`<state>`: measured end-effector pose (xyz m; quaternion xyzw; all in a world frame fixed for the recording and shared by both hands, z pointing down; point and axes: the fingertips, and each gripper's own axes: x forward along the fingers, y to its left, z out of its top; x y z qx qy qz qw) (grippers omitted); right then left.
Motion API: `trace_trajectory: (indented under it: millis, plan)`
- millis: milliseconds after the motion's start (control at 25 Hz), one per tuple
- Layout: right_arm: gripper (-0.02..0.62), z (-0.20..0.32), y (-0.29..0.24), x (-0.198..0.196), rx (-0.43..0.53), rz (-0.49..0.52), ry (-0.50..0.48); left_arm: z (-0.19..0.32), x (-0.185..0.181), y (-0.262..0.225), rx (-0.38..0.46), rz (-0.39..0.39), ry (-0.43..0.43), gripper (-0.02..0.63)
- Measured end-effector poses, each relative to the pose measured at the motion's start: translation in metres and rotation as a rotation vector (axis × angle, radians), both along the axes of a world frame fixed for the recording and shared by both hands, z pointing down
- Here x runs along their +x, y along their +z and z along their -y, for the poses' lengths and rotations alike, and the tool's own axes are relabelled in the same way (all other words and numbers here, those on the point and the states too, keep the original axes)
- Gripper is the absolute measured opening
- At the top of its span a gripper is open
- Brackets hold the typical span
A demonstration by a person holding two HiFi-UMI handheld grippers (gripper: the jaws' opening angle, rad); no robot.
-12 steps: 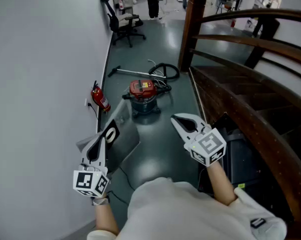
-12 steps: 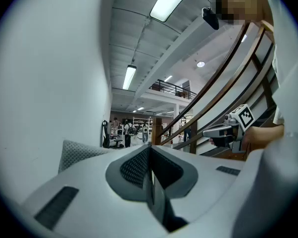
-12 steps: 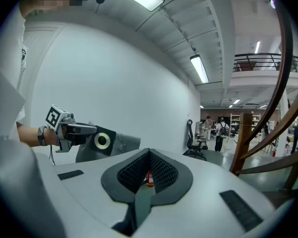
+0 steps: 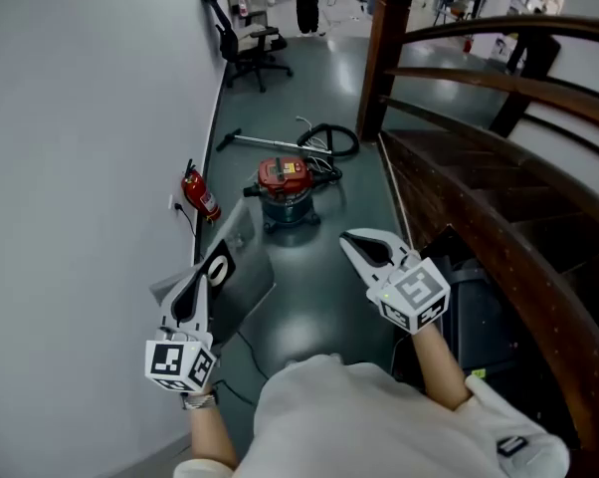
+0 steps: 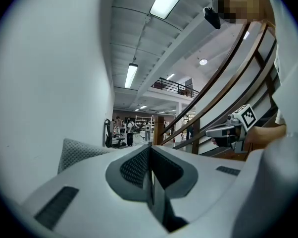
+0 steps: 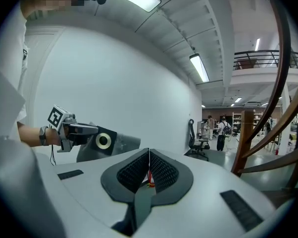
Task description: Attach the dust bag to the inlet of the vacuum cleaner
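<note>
The vacuum cleaner point(image 4: 284, 191), a grey drum with a red lid, stands on the floor ahead of me. My left gripper point(image 4: 208, 267) is shut on the dust bag point(image 4: 242, 267), a grey bag with a black card collar and a round hole point(image 6: 102, 141). The bag hangs low on the left, short of the vacuum; a corner of its grey fabric point(image 5: 75, 153) shows beside the jaws of the left gripper point(image 5: 150, 163). To the right, my right gripper point(image 4: 357, 239) is shut with nothing in it, and its pads point(image 6: 149, 168) meet. Each gripper shows in the other's view, the left gripper point(image 6: 84, 129) and the right gripper point(image 5: 219, 131).
A red fire extinguisher point(image 4: 202, 199) leans on the white wall at the left. The vacuum's black hose and wand point(image 4: 324, 139) lie behind it. A wooden stair rail point(image 4: 479, 78) runs along the right, with a black box point(image 4: 479, 317) below. An office chair point(image 4: 248, 46) stands farther off.
</note>
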<state>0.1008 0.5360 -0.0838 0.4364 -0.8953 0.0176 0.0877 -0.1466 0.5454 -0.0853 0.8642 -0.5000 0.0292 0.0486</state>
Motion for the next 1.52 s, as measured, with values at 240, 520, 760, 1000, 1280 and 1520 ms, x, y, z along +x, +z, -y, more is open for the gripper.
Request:
trace_trajectory:
  millis: [240, 520, 760, 1000, 1280, 1520]
  plan:
    - [0.029, 0.005, 0.002, 0.017, 0.001, 0.004, 0.012, 0.000, 0.014, 0.003, -0.018, 0.002, -0.017, 0.014]
    - [0.029, 0.003, 0.001, 0.027, 0.020, 0.002, -0.060, 0.000, 0.041, 0.017, -0.023, 0.020, -0.015, 0.014]
    - [0.029, 0.001, 0.025, 0.038, -0.013, -0.054, -0.107, -0.005, 0.058, 0.027, -0.045, 0.066, 0.000, 0.014]
    - [0.029, 0.020, 0.044, 0.047, -0.028, -0.111, -0.108, 0.012, 0.061, 0.046, -0.067, 0.085, 0.011, 0.014]
    - [0.029, 0.079, 0.060, 0.044, -0.027, -0.136, -0.097, 0.072, 0.054, 0.063, -0.084, 0.074, 0.050, 0.014]
    - [0.029, 0.150, 0.080, 0.028, -0.039, -0.184, -0.092, 0.146, 0.031, 0.074, -0.099, 0.087, 0.057, 0.014]
